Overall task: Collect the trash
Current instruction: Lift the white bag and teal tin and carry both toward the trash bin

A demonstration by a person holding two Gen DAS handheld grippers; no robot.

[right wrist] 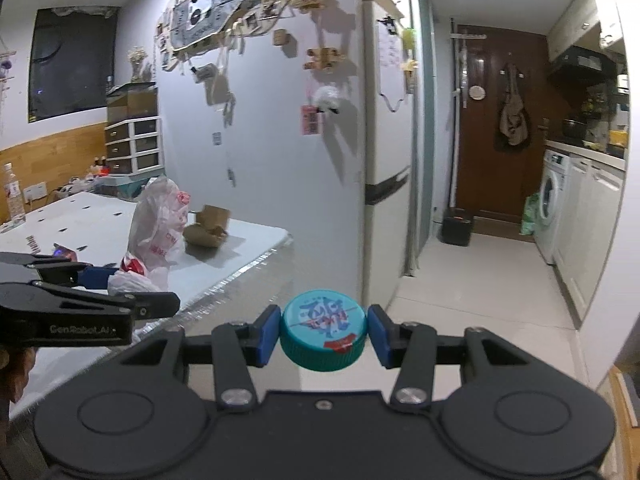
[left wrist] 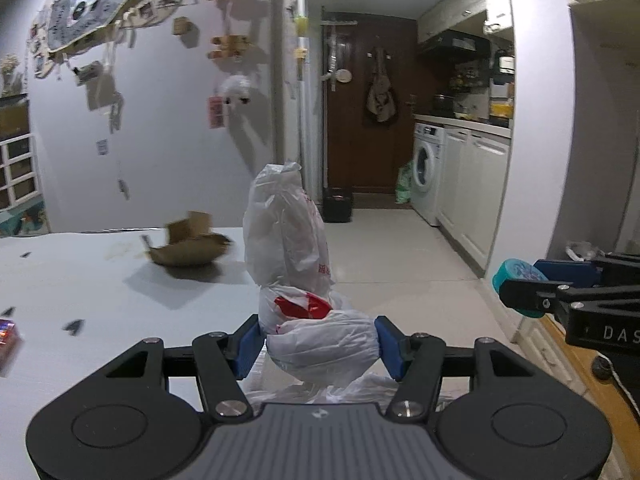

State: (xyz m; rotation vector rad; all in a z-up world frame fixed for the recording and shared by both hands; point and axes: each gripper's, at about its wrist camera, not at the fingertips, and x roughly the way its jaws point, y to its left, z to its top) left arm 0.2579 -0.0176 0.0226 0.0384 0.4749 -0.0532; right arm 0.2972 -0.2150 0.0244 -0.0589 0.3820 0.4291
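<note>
1. Bag point(left wrist: 308, 304), white plastic with red print, bunched and standing tall: pinched at its lower part between the blue pads of the left gripper point(left wrist: 320, 344), both pads pressing into the plastic. It is held over the table's point(left wrist: 80, 280) near right corner, loose plastic trailing below the jaws.
2. Lid point(right wrist: 323, 330), teal, round, printed top facing up: clamped by its ribbed rim between the right gripper's point(right wrist: 323, 334) pads, past the table's right edge, with pale floor point(right wrist: 480, 292) below.
3. The two grippers are side by side, apart, each seen at the margin of the other's view.
4. Cardboard box point(left wrist: 188, 246), brown, crumpled and open, on the table near its far right corner.
5. Small dark scraps scattered over the table's left part; too blurred to identify.
6. Clear bottle point(right wrist: 12, 196) at the table's far left edge.
7. Beyond: fridge point(right wrist: 384, 160), brown door point(right wrist: 500, 120), black bin point(right wrist: 458, 226) on the floor by the door, washing machine point(right wrist: 554, 204) on the right.
</note>
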